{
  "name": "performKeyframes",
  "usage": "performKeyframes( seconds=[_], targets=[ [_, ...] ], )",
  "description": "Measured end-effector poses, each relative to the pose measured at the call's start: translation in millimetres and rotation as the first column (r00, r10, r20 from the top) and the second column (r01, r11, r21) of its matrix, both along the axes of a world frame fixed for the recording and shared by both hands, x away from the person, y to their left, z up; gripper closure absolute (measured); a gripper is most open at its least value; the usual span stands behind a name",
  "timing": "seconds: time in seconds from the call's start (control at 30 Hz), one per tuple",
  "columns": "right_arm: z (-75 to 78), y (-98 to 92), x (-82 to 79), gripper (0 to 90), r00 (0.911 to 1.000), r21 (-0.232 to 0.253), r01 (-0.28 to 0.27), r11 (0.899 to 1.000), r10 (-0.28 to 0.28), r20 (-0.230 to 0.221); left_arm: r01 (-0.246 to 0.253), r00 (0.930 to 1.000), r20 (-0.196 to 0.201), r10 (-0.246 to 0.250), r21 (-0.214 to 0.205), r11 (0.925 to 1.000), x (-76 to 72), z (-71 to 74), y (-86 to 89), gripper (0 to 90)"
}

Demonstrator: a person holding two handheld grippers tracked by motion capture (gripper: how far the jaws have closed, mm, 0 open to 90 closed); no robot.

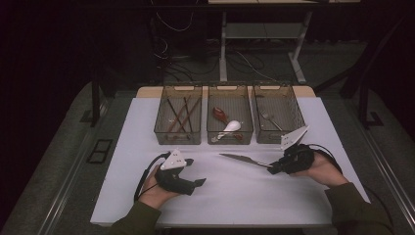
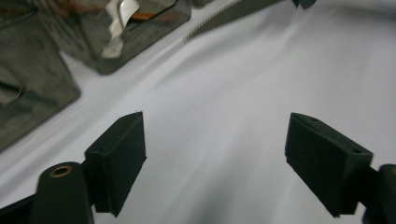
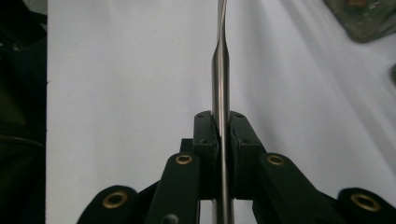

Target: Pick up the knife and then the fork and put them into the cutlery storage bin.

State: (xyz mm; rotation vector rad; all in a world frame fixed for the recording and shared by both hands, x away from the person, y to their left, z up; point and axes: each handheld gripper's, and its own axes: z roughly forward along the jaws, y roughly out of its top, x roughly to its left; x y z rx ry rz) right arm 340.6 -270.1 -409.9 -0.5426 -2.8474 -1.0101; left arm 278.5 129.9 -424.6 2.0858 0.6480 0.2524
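The knife (image 3: 220, 70) looks like smooth, shiny metal with a toothed edge. The counter (image 1: 244, 196) has a white matt cover, and the jaws are black matt plastic.

Three baskets (image 1: 177, 89) – one knife (image 1: 242, 158), one fork (image 1: 267, 117), two hand-held grippers (image 1: 198, 182).

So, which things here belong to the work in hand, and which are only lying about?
In use:
- knife, clamped by its handle in the right hand-held gripper
- left hand-held gripper, open, nothing between its pads

Lying about:
- chopsticks in the left bin
- spoons in the middle bin
- fork in the right bin
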Motion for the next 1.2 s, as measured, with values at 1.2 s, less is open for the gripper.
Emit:
performKeyframes(
  seconds=[1.2],
  targets=[
    [44.4,-48.3,22.0,83.1,0.9321,0.103,0.339,0.935,-0.349,0.097,-0.064,0.9978,-0.015,0.065,0.01,0.9979,-4.5,-10.4,11.5,0.0]
  ],
)
